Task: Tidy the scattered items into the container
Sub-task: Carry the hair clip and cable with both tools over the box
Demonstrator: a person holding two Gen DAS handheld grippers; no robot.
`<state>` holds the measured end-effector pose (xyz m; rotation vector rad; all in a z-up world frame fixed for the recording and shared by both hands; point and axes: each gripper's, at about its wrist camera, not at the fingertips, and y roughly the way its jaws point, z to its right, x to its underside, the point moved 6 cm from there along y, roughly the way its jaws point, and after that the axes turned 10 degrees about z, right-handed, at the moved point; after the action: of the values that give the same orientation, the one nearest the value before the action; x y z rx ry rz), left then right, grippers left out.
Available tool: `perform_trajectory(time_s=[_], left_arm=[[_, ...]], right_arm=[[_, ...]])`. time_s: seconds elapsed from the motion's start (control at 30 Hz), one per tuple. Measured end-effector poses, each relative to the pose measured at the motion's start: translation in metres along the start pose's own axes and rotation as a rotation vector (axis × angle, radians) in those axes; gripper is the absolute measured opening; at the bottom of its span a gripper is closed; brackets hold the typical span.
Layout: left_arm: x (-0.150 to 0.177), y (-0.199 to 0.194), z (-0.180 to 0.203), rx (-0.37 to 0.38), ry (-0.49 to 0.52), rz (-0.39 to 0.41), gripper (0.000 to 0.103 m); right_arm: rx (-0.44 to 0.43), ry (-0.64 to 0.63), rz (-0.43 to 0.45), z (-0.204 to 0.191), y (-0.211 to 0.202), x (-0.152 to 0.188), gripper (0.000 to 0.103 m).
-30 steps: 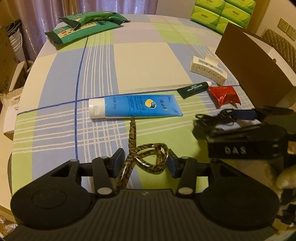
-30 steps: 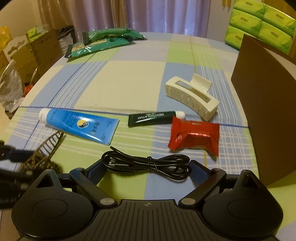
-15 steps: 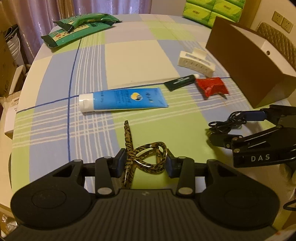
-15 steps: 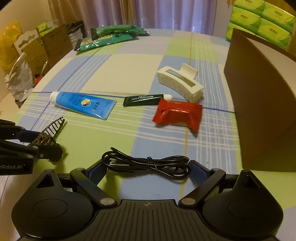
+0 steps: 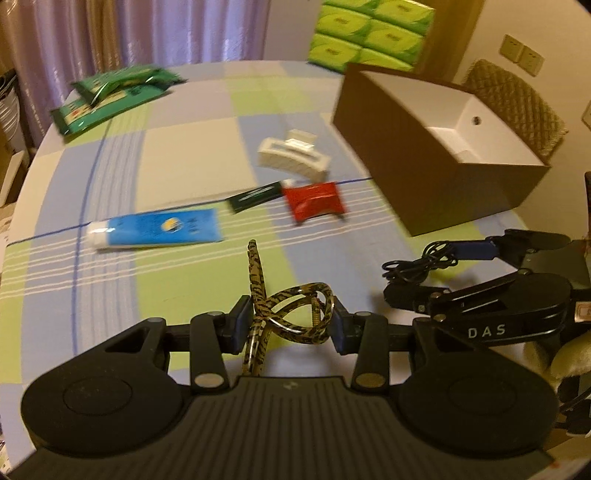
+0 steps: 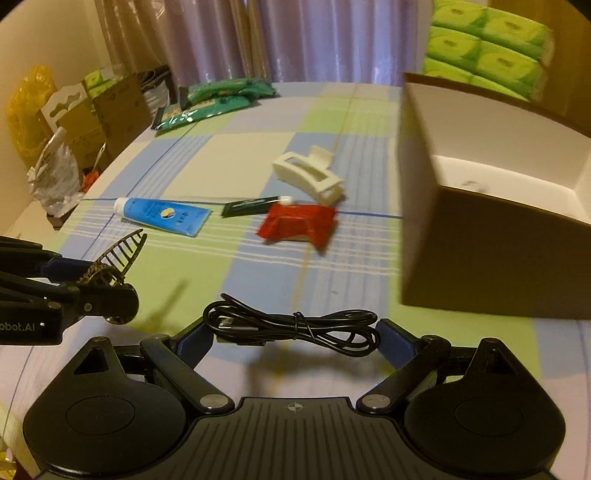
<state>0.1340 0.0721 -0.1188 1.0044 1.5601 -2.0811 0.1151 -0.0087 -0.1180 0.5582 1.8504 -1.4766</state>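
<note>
My left gripper (image 5: 288, 321) is shut on a leopard-print hair clip (image 5: 284, 310), held above the checked tablecloth; the same clip (image 6: 110, 266) shows at the left of the right wrist view. My right gripper (image 6: 295, 338) is shut on a coiled black cable (image 6: 295, 326), also lifted; that cable (image 5: 421, 262) hangs right of the left gripper. The brown box (image 5: 436, 162) with a white inside stands open at the right, and the box (image 6: 491, 236) is close ahead of the right gripper. A blue tube (image 5: 155, 232), a dark green tube (image 5: 255, 195), a red packet (image 5: 316, 201) and a white claw clip (image 5: 291, 157) lie on the cloth.
Green wipe packs (image 5: 110, 96) lie at the table's far left. Stacked green tissue packs (image 5: 369, 33) stand behind the box. A chair back (image 5: 517, 107) is at the far right. Cardboard boxes and bags (image 6: 74, 122) crowd the floor left of the table.
Both grippers have risen and turned towards the box, each keeping its item. The box's open inside has come into sight in both views.
</note>
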Motion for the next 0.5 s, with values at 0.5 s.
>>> perform_trajectory(time_s=[0.5], left_arm=[[-0.038,-0.002,0.122,0.135,0.073,0.07,0.037]], right_arm=[[0.066,0.076,0.066,0.102,-0.085,-0.001,0.091]])
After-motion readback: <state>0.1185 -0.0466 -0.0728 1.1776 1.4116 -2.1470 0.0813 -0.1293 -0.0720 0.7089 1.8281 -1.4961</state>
